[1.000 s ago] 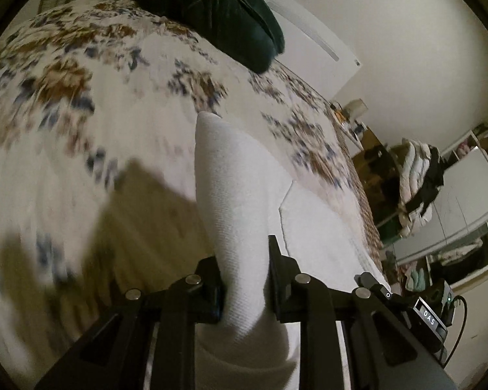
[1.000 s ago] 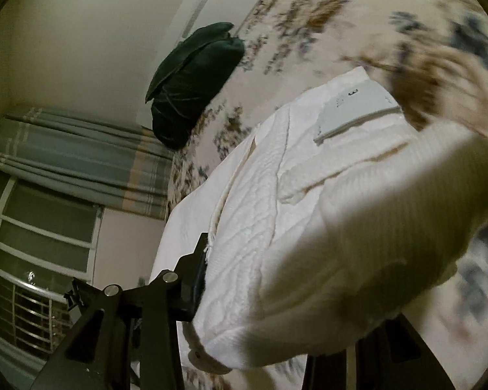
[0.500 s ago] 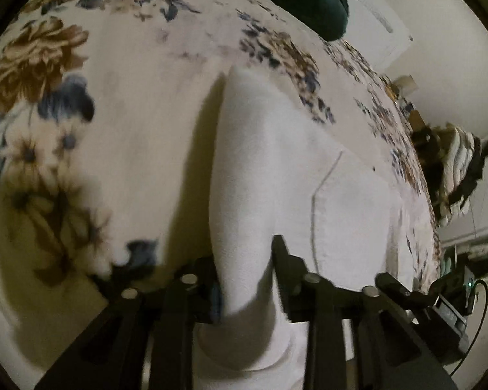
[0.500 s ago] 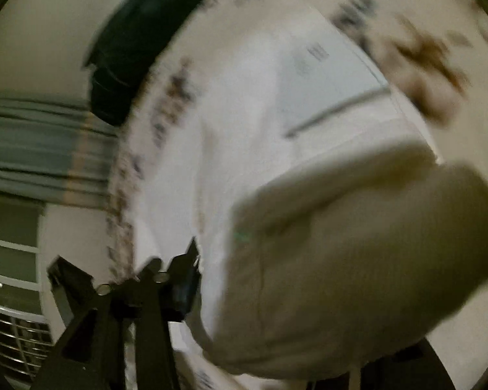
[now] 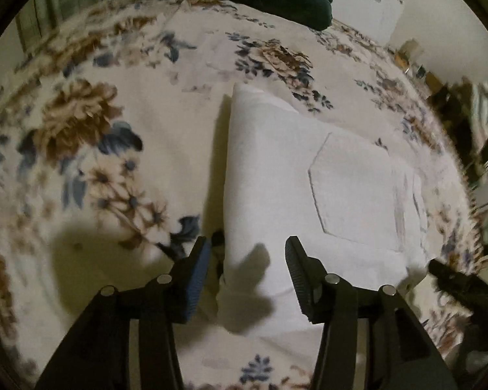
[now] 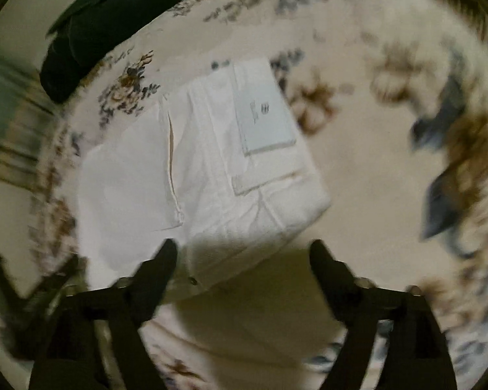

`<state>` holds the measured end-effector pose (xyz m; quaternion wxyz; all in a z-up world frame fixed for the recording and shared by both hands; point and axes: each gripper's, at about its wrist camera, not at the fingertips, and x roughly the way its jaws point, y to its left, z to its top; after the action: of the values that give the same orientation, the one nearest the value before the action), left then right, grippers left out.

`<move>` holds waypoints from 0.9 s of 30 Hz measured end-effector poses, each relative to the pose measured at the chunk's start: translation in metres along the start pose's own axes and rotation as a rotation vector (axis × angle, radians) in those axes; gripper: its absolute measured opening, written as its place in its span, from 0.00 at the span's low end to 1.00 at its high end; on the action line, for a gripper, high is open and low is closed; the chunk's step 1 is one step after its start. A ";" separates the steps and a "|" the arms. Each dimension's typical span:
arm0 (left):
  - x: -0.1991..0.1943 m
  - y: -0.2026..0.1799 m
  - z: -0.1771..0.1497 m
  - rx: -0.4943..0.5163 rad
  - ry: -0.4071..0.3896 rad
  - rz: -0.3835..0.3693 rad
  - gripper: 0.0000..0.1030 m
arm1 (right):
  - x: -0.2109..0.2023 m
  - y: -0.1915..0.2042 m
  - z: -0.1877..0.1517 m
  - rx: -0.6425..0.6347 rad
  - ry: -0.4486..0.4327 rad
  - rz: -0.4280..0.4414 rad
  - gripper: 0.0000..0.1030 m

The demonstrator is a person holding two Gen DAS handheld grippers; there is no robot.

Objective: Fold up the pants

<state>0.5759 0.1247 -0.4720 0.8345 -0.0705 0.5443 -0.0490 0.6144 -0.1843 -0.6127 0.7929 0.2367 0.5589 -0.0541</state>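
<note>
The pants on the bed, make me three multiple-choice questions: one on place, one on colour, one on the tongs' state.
1. Where do the pants lie?
A. on the floral bedspread
B. on a chair
C. on the floor

2. What colour are they?
A. black
B. white
C. red

3. How are the left tongs and right tongs?
A. both clamped on cloth
B. one clamped
C. both open, holding nothing

Answers: 1 A, flowers surround them; 2 B, the cloth is plain white; 3 C, the fingers stand apart in both views.
</note>
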 end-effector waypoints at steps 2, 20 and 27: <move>-0.010 -0.010 -0.003 0.026 -0.007 0.040 0.54 | -0.016 0.008 0.001 -0.048 -0.037 -0.074 1.00; -0.159 -0.068 -0.031 0.080 -0.211 0.169 0.98 | -0.183 0.053 -0.049 -0.271 -0.271 -0.231 1.00; -0.258 -0.097 -0.060 0.092 -0.278 0.183 0.98 | -0.292 0.054 -0.084 -0.308 -0.340 -0.206 1.00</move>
<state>0.4165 0.0664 -0.2471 0.9050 0.0114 0.4250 0.0126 0.4528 -0.1526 -0.3515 0.8926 0.0426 0.4401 -0.0878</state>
